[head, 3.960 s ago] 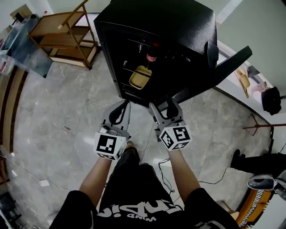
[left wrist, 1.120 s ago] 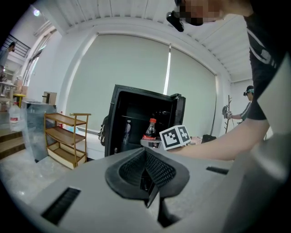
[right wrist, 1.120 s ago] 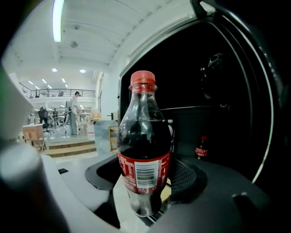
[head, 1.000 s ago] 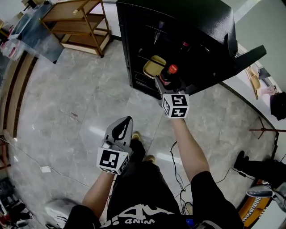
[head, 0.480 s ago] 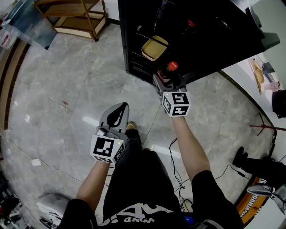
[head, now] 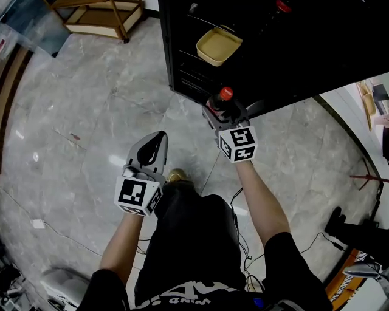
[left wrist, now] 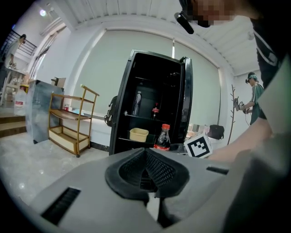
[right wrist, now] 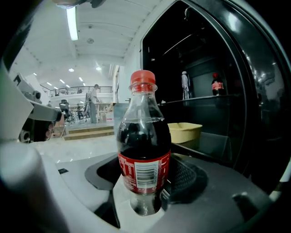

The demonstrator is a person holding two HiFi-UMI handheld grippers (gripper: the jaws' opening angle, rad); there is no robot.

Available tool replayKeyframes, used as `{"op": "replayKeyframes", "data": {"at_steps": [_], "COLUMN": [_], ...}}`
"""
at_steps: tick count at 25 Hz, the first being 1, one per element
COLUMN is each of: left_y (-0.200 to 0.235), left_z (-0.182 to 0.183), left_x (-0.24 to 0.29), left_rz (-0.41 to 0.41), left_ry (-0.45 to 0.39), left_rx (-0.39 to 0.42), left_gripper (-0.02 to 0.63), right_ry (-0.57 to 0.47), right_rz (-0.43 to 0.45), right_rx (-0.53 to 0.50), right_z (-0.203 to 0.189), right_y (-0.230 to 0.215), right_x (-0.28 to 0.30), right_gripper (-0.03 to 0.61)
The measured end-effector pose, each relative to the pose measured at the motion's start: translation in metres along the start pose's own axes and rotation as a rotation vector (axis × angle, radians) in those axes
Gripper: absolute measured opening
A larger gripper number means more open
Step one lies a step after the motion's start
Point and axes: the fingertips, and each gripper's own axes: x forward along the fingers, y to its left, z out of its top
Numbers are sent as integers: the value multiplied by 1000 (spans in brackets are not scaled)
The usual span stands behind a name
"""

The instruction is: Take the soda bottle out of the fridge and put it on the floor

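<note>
The soda bottle (right wrist: 143,150), dark cola with a red cap and red label, stands upright between the jaws of my right gripper (right wrist: 150,191), which is shut on it. In the head view the right gripper (head: 223,118) holds the bottle (head: 222,102) over the grey floor just in front of the open black fridge (head: 255,42). The left gripper view shows the same bottle (left wrist: 162,139) outside the fridge (left wrist: 152,104). My left gripper (head: 152,152) is shut and empty, lower left of the bottle; its jaws (left wrist: 148,175) meet.
A yellow tub (head: 217,46) sits on a fridge shelf, and another red-capped bottle (right wrist: 217,85) stands deeper inside. A wooden shelf rack (head: 100,15) stands at the far left. A cable (head: 237,209) lies on the marble floor by the person's feet.
The right gripper has drawn the bottle out of the fridge and toward the person, now over the floor. The left gripper stayed shut and shifted slightly left.
</note>
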Motion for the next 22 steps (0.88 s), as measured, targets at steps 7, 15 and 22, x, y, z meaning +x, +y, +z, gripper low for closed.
{"op": "replayKeyframes", "data": {"at_steps": [7, 15, 22], "left_y": [17, 32, 38], "left_z": [-115, -236, -292], "left_x": [36, 63, 76], "left_rz": [-26, -53, -76], "left_ry": [17, 46, 51], "left_rx": [26, 27, 6], "left_gripper": [8, 8, 8], "right_ry": [0, 3, -6], "right_rz": [120, 248, 292], "right_rx": [-107, -168, -135], "right_z": [-102, -207, -268], "right_y": [16, 42, 54], "right_x": [41, 71, 84], "right_gripper": [314, 314, 314]}}
